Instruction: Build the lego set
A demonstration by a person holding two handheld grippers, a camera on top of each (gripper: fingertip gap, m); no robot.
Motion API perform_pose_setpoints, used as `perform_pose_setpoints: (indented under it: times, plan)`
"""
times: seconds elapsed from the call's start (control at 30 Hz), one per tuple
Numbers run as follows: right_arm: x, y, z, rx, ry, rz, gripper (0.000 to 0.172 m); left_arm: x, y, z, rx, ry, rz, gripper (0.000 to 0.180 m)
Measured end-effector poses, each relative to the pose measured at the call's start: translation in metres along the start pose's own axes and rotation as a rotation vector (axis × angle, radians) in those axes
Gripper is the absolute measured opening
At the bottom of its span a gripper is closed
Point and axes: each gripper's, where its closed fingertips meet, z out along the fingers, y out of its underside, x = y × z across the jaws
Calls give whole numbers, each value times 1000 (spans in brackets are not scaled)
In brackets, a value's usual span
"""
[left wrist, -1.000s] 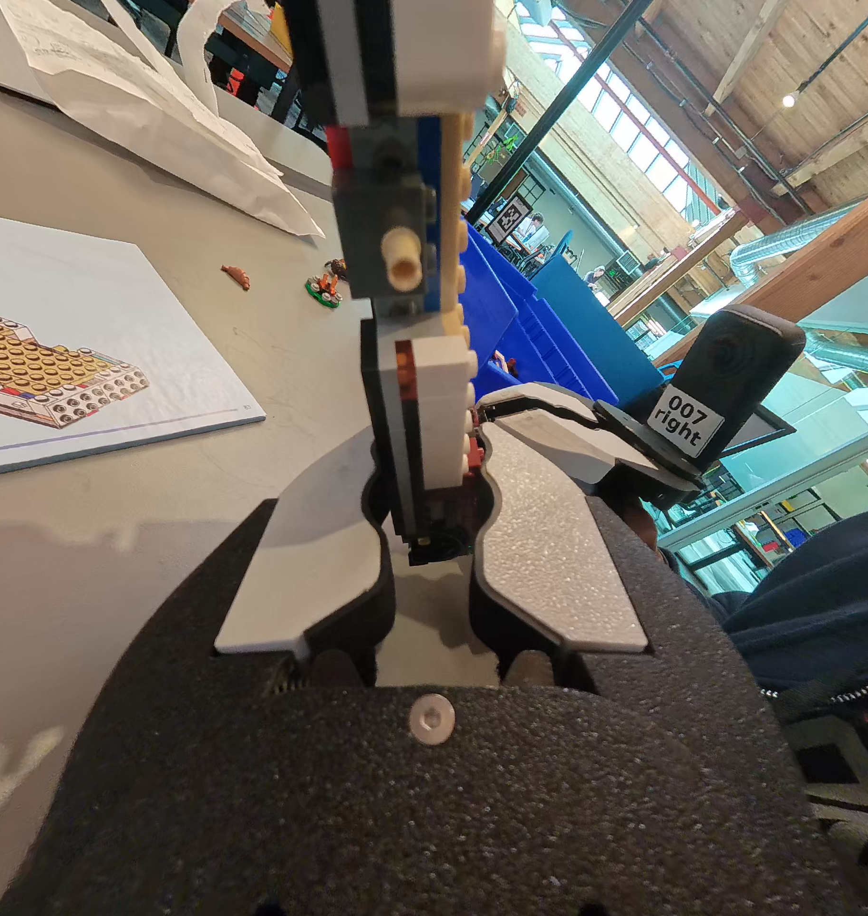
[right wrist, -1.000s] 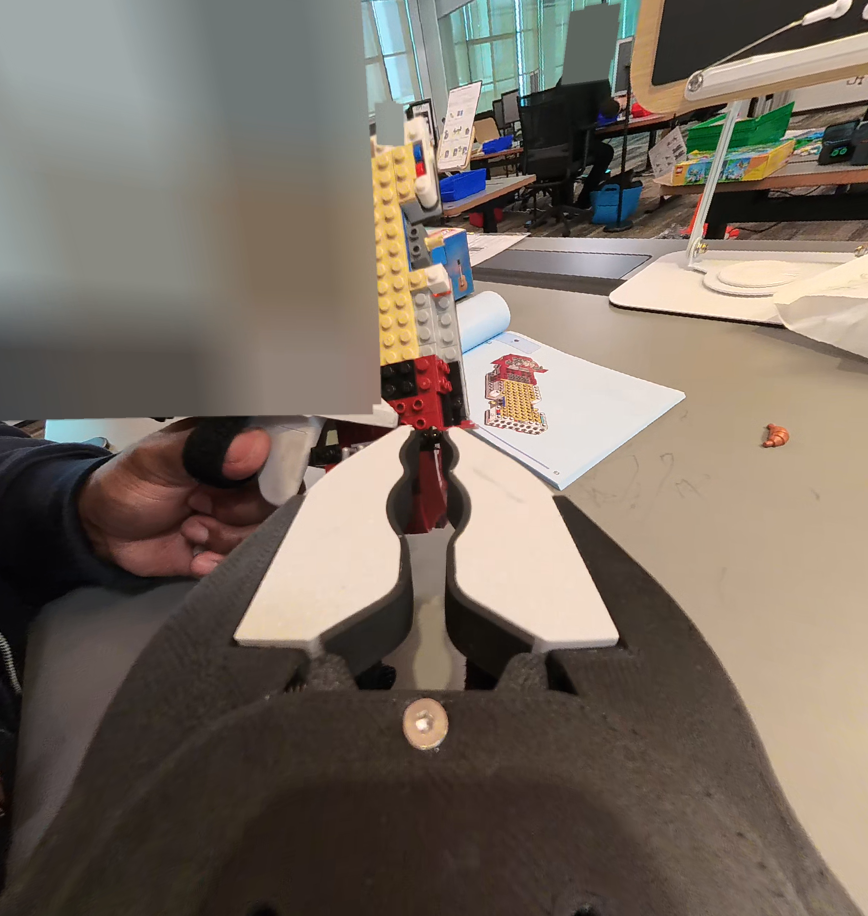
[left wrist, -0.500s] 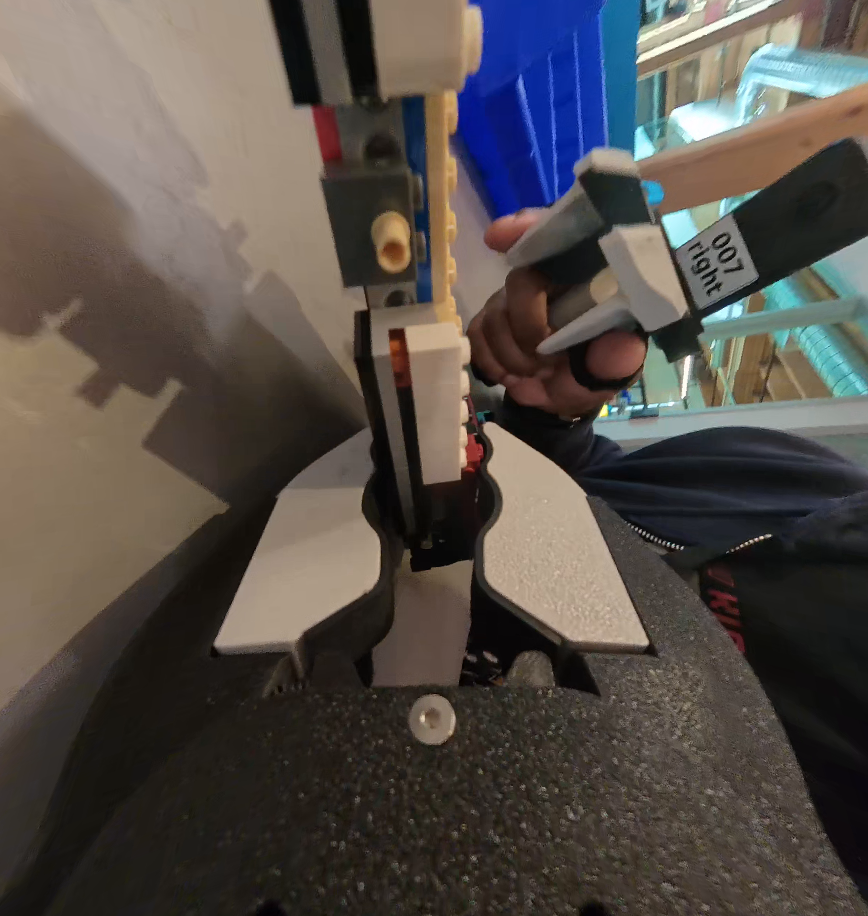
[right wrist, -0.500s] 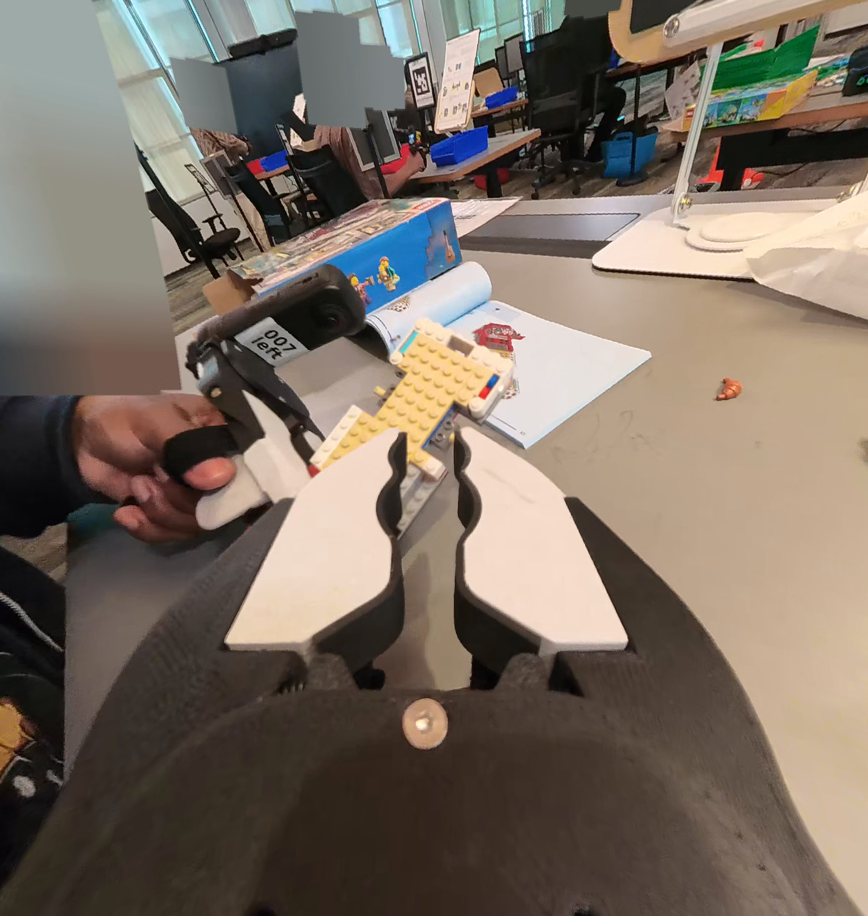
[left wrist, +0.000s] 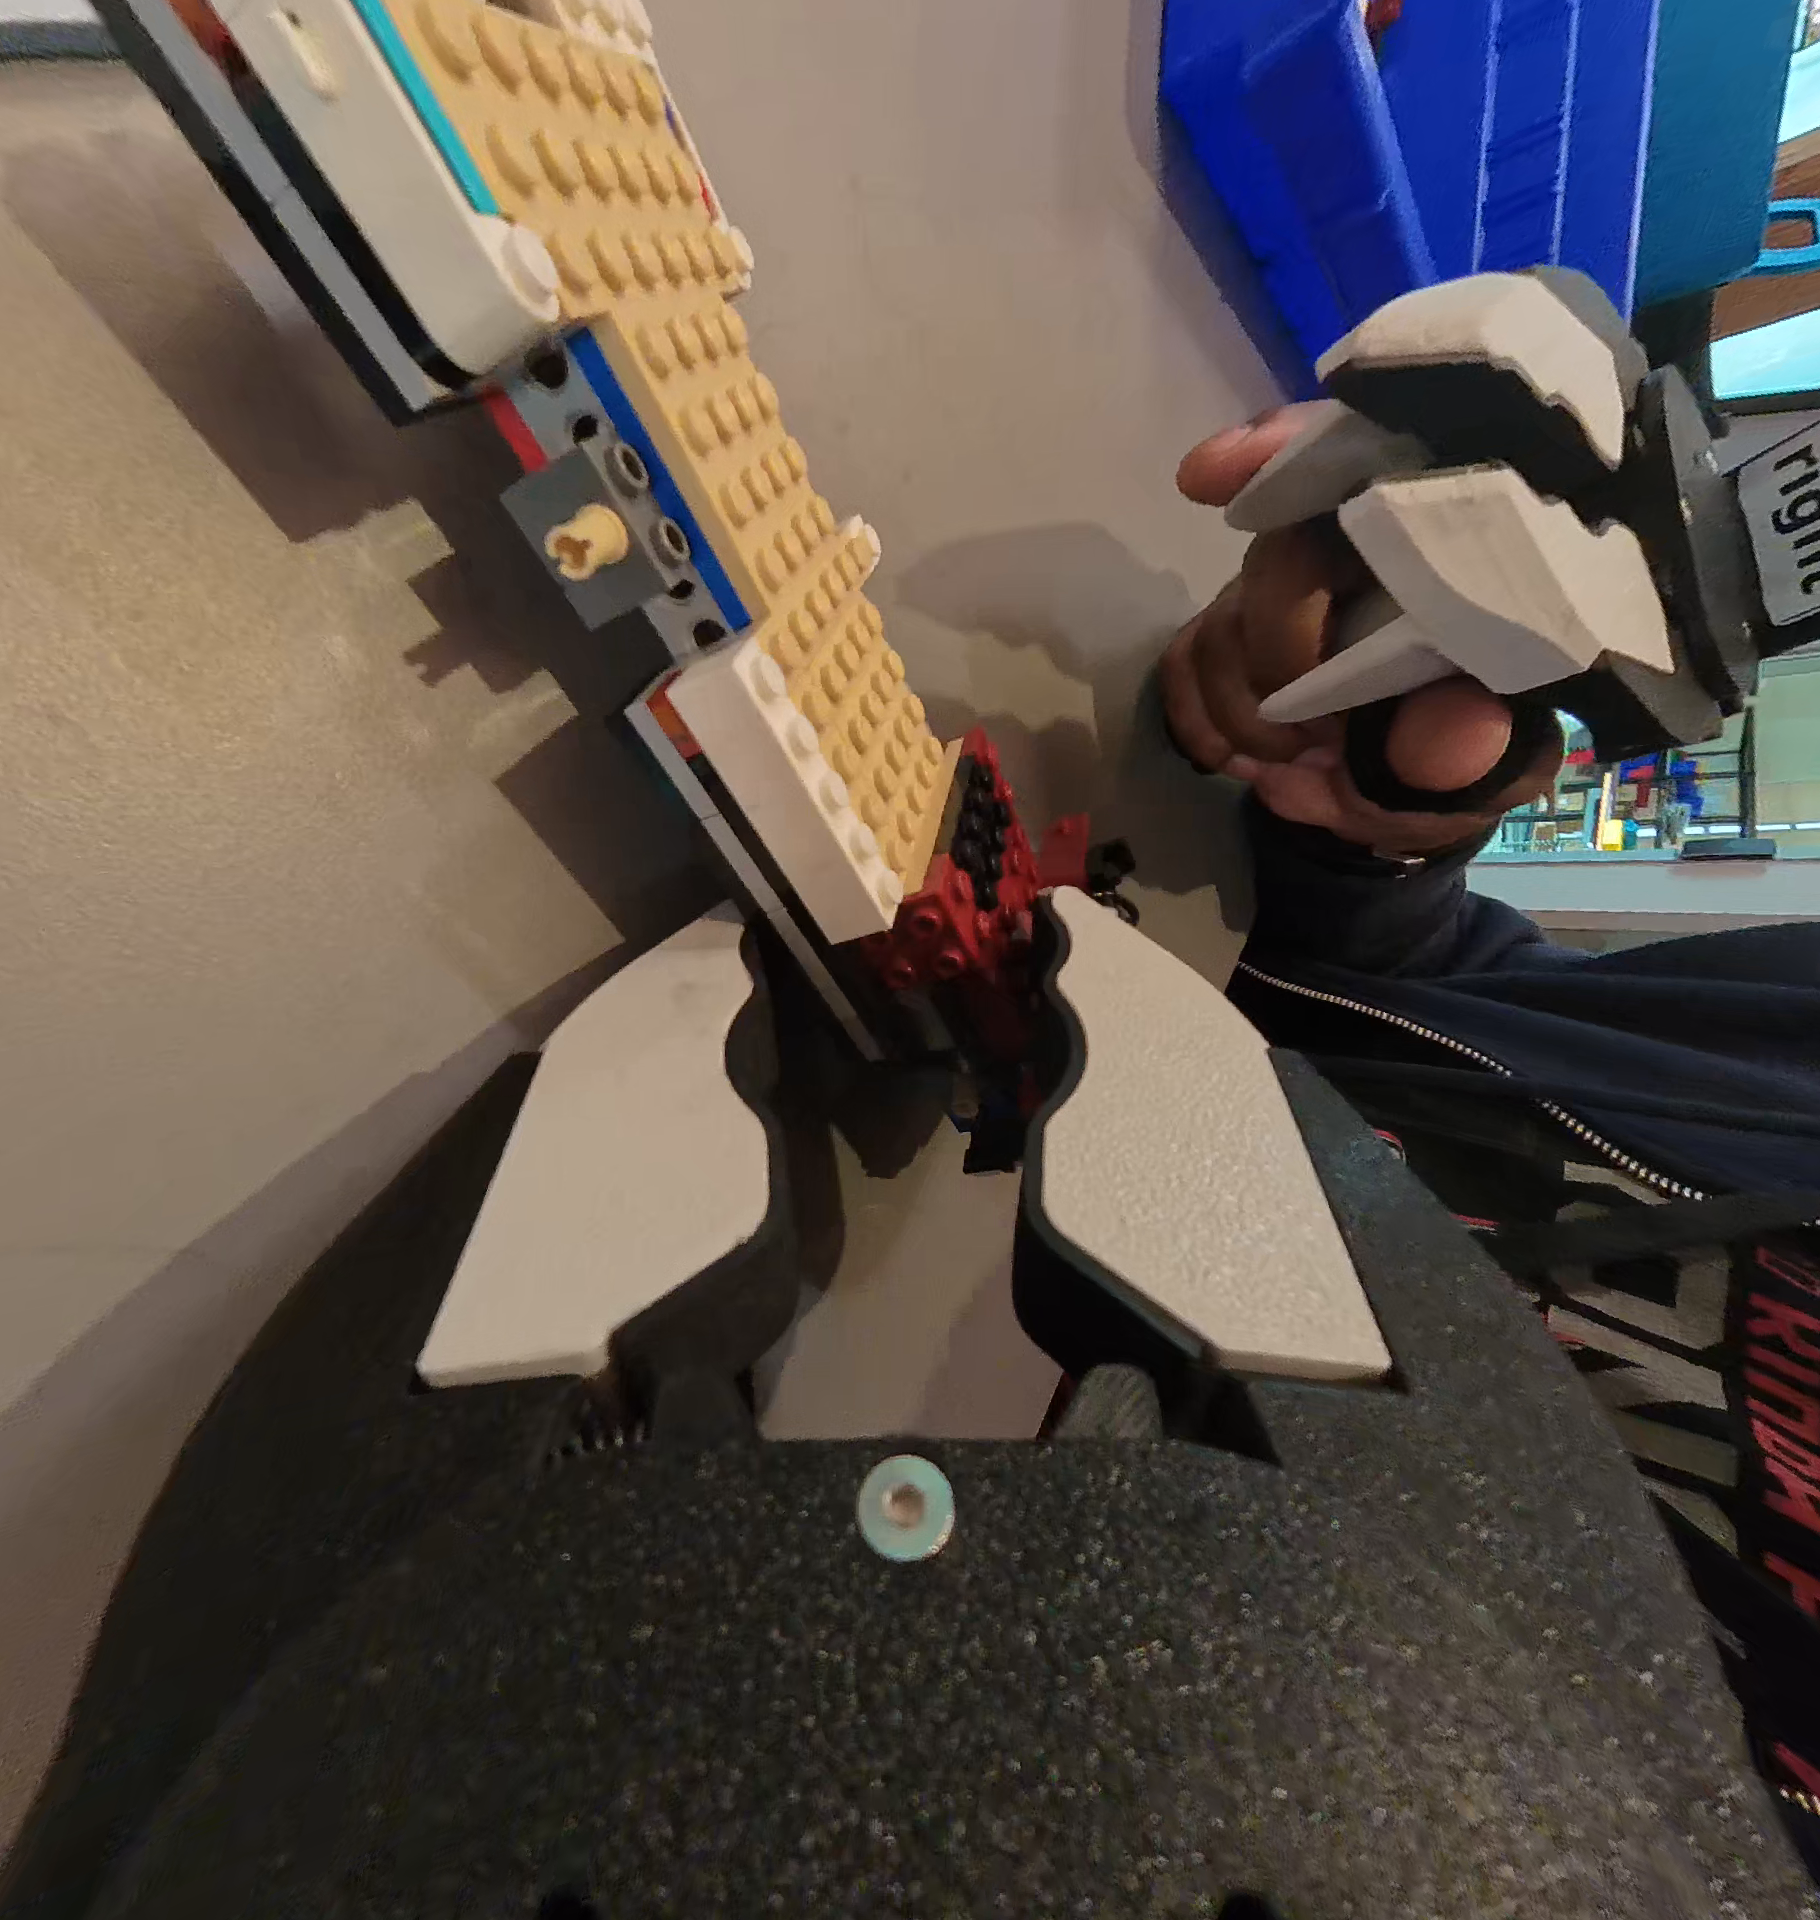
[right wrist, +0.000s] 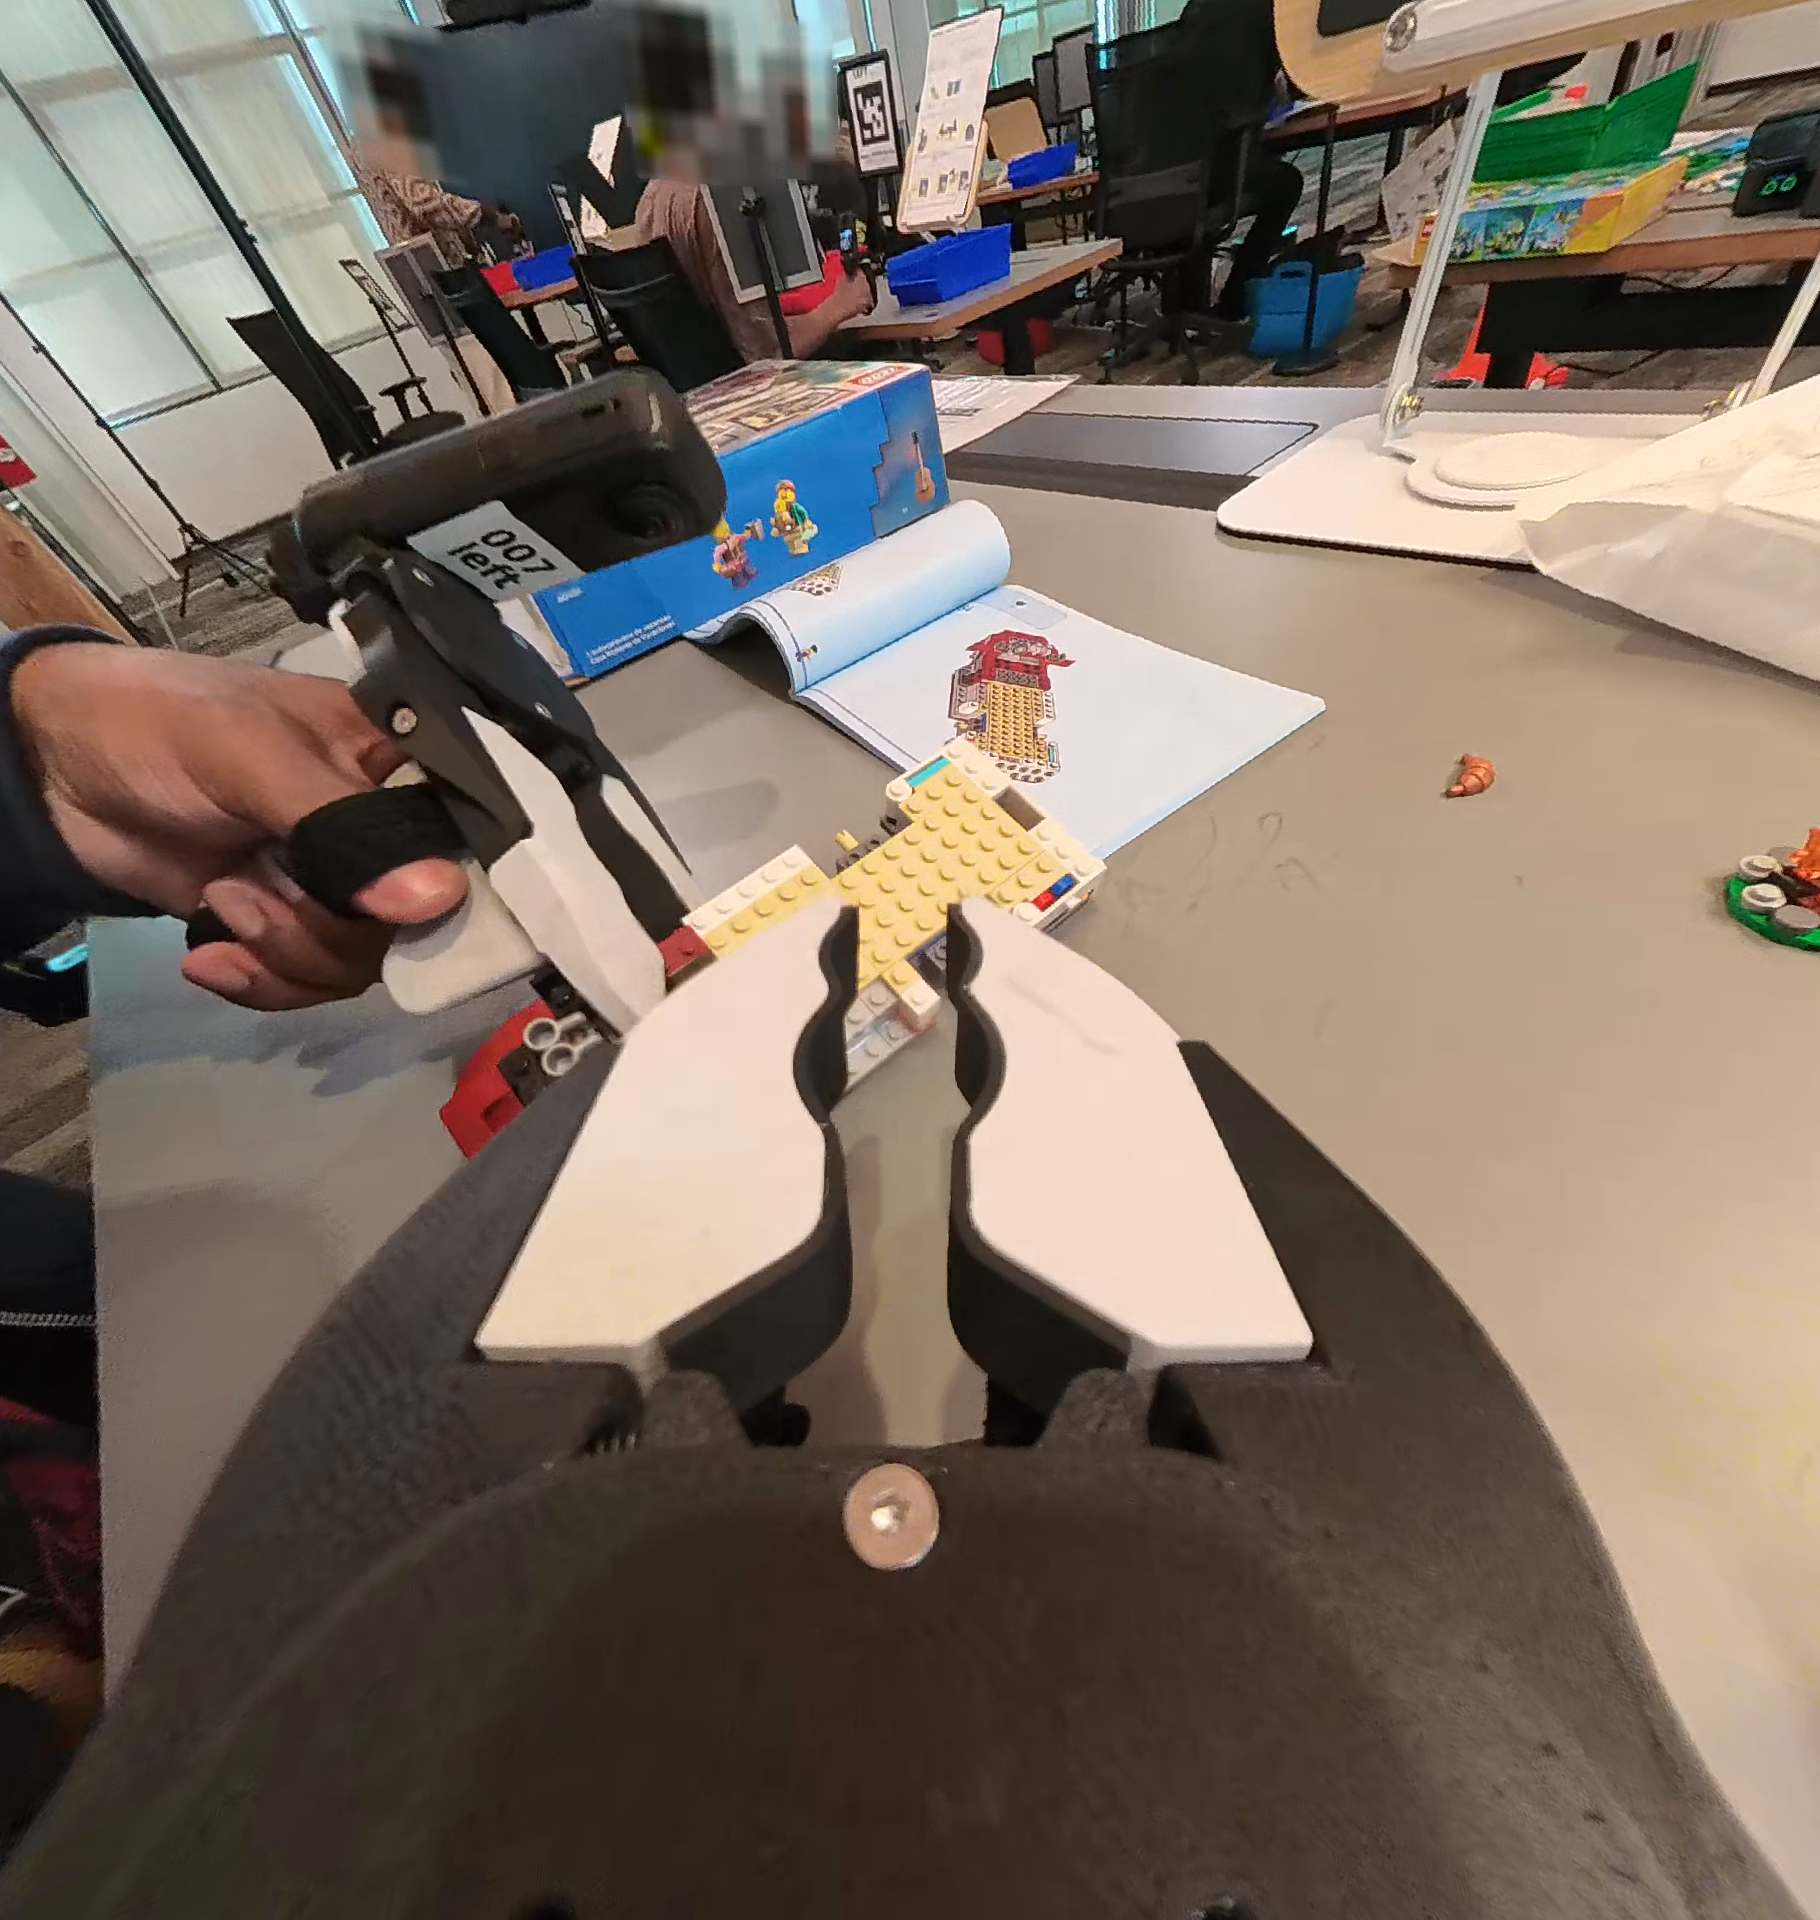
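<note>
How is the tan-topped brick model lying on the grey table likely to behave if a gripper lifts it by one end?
The brick model is long and flat, built from many clipped plates, so it would probably stay stiff yet could snap apart at a joint. Its red end sits between the left gripper fingers, so the far end would likely sag or swing. It seems light.

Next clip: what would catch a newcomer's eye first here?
The tan, white and red brick model lying flat on the grey table, its red end between the jaws of the left gripper. The right gripper hovers over it with nothing between its jaws. Behind lie an open instruction booklet and a blue box.
</note>
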Motion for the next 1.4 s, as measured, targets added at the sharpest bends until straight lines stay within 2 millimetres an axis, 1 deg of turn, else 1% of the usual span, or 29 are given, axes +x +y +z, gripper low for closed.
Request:
perform_pose_setpoints:
  times: [0.2,0.27,0.33,0.47,0.57,0.7,0.77,0.8,0.87,0.9,0.97,1.0,1.07,1.13,1.2,1.3,1.33,1.4]
  plan:
    - [0,1,-3,0,-4,-13,15,0,-12,-5,90,19,-144,61]
    - [-1,0,-3,2,-4,-20,15,-5,-13,-7,110,-46,-102,61]
    - [-2,0,-3,1,-3,-29,15,-6,-12,-9,108,-106,-49,67]
    - [-6,1,-2,-5,-7,-52,15,-9,-6,-7,51,-240,89,75]
    - [-8,2,-1,-7,-14,-55,15,-7,1,-4,-2,-297,160,84]
    - [-9,3,-1,-19,-35,-49,14,-4,7,-6,-68,-291,214,86]
    - [-10,7,-1,-46,-48,-58,15,8,9,-4,-84,-195,180,90]
    - [-10,8,0,-58,-52,-67,15,8,8,-4,-83,-178,154,92]
    - [-10,8,0,-76,-64,-86,15,-1,3,-9,-73,-216,137,94]
    - [-10,6,-1,-79,-65,-97,15,-3,0,-12,-60,-222,139,94]
    - [-8,0,0,-81,-65,-122,16,0,-10,-20,-2,-198,143,94]
    - [-6,-3,2,-81,-64,-136,16,3,-19,-25,43,-175,156,94]
    - [2,-10,8,-76,-43,-175,19,10,-41,-36,157,-122,217,94]
    - [15,-18,19,-71,-3,-231,22,9,-66,-49,273,-116,316,94]
    - [29,-26,34,-59,37,-260,26,4,-94,-63,375,-154,442,94]
    - [46,-36,63,-52,56,-248,30,-6,-140,-78,489,-227,595,96]
    - [52,-40,73,-51,71,-263,33,-10,-155,-80,505,-239,618,97]
    - [68,-48,91,-42,104,-299,37,-23,-182,-78,479,-266,607,103]
